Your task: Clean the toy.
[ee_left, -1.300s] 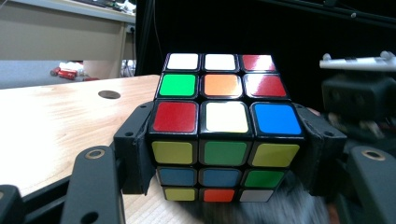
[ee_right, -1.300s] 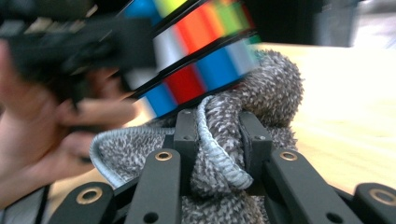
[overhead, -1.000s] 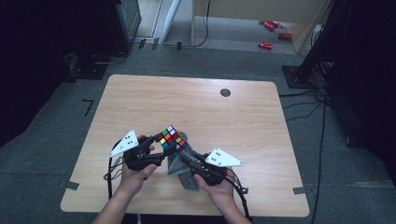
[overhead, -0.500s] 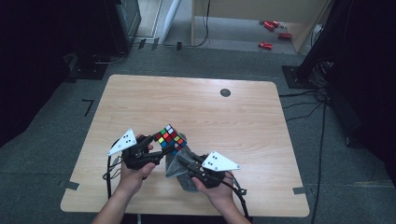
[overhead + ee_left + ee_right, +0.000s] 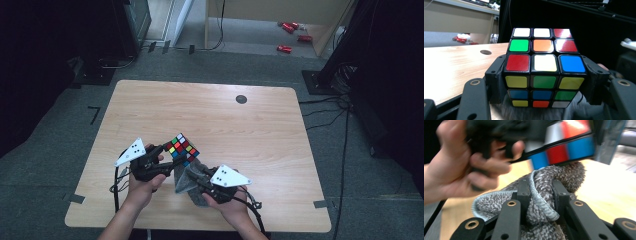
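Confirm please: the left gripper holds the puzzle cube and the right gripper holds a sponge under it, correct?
Not quite. The left gripper does hold the puzzle cube, but the right gripper holds a grey cloth, not a sponge. The right gripper view shows its woven fabric and stitched edge pinched between the fingers.

Multicoloured cube (image 5: 543, 67), speckled grey cloth (image 5: 541, 192), black grippers

We see mixed-up colour cube (image 5: 544, 67), lifted just above table, tilted, w/ fuzzy grey cloth (image 5: 541, 192) bunched up, pressed against cube's bottom, near front edge.
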### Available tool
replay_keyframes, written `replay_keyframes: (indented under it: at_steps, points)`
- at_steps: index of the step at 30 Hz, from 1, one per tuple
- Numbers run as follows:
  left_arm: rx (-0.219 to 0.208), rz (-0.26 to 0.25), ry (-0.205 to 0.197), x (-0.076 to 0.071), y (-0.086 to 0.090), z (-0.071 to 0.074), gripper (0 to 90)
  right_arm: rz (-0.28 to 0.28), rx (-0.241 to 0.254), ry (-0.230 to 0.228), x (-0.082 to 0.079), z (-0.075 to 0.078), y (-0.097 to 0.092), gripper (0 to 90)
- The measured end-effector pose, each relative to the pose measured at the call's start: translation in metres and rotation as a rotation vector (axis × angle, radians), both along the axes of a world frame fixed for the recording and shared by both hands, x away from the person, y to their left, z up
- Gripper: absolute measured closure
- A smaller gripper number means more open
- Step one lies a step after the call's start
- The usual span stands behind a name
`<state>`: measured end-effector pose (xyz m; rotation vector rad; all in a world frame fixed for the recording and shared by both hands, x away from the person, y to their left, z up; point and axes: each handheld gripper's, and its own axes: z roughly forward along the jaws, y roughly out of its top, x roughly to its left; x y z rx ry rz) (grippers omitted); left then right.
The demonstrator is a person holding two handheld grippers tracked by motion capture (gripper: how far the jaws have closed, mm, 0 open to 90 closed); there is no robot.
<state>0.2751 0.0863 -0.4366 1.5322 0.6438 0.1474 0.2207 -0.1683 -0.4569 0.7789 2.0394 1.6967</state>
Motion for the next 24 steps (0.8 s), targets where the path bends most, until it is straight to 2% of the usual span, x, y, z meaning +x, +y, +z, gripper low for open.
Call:
replay_keyframes:
  at_steps: [3,5,7,9,11,13,15,20,22,24]
  points:
    - [0.011,-0.003,0.001,0.0,-0.002,-0.001,34.8,-0.064,0.051,0.01,0.006,0.003,-0.016,74.1]
    - [0.015,-0.004,0.005,0.0,-0.003,-0.002,34.8,-0.066,0.05,0.016,0.007,0.002,-0.017,74.1]
    - [0.018,-0.002,0.005,0.0,-0.003,-0.002,34.8,-0.045,0.038,0.024,0.004,-0.001,-0.01,74.0]
    - [0.014,0.002,0.008,0.0,-0.002,-0.002,34.8,0.0,0.007,0.029,0.001,-0.005,0.001,73.9]
    - [0.016,0.003,0.008,0.0,-0.002,-0.002,34.8,0.047,-0.036,0.018,-0.003,-0.008,0.012,73.7]
    - [0.013,0.004,0.008,0.001,-0.001,-0.002,34.8,0.052,-0.059,0.001,-0.005,-0.008,0.015,73.7]
    - [0.008,0.003,0.005,0.001,-0.001,-0.001,34.8,0.036,-0.046,0.001,-0.002,-0.004,0.009,73.6]
    - [0.019,0.003,0.007,0.001,-0.001,-0.002,34.8,-0.058,0.058,0.03,0.009,0.003,-0.019,73.8]
    - [0.027,0.001,0.009,0.001,-0.003,-0.004,34.8,-0.053,0.048,0.036,0.009,0.001,-0.017,73.5]
    - [0.025,0.004,0.01,0.001,-0.003,-0.004,34.8,-0.006,0.013,0.041,0.005,-0.004,-0.004,73.2]
